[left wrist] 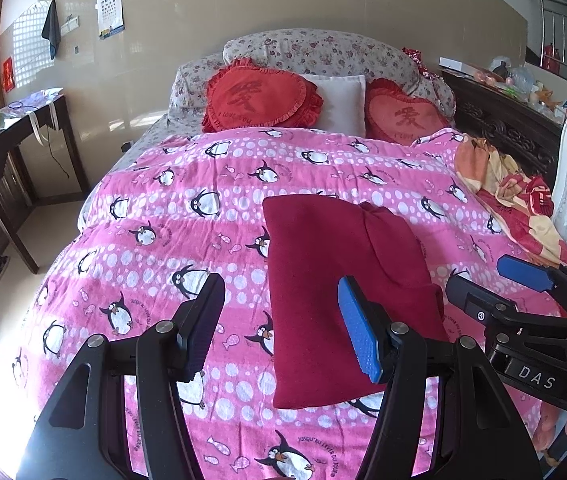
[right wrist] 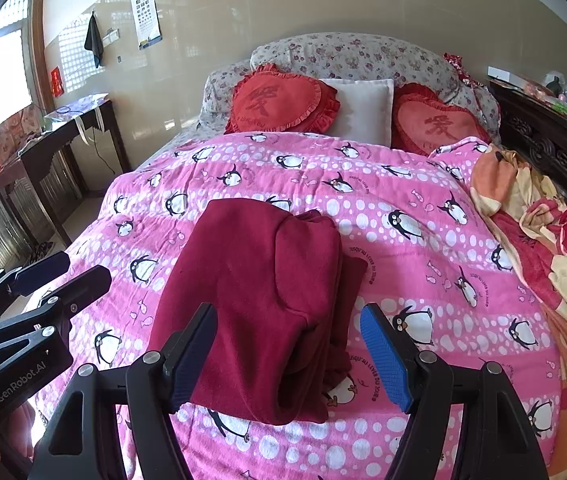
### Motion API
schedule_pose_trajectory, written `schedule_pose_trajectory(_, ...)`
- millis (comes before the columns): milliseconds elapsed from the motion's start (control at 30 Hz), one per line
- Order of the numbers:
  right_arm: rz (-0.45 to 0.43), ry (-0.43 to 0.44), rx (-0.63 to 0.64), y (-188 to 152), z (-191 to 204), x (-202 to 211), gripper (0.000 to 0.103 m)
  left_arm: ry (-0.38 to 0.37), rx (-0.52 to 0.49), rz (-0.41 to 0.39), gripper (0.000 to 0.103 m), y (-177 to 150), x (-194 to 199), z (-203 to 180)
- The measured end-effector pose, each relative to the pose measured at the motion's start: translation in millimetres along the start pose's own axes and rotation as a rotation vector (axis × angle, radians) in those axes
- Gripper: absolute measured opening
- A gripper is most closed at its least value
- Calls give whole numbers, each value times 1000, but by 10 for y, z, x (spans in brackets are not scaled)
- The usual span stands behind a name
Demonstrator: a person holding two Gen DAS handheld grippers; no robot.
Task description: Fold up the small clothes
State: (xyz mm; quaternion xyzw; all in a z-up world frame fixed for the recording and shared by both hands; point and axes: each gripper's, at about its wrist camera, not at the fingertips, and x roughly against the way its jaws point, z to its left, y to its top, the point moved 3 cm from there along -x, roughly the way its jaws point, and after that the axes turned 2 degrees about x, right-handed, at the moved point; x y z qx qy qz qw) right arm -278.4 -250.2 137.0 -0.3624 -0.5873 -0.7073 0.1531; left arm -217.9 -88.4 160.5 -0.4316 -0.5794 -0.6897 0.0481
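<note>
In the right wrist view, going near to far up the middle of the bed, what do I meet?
Right gripper → folded dark red garment → pink penguin blanket → white pillow → floral bedding roll → beige wall.

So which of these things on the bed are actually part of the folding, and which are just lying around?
Part of the job:
- dark red garment, partly folded on the bedspread
- left gripper, open
- right gripper, open

Just lying about:
- pink penguin bedspread
- two red heart cushions
- white pillow
- orange blanket
</note>
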Motion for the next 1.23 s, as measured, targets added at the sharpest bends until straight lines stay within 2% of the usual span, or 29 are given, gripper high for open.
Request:
schedule_pose_trajectory(1033, 44, 17, 3, -63, -37, -212, 72, 23, -16, 1, 59, -12, -135, -2)
schedule_pose_trajectory(1233, 51, 16, -3, -62, -76, -264, 72, 23, 0, 28, 59, -10, -255, 50)
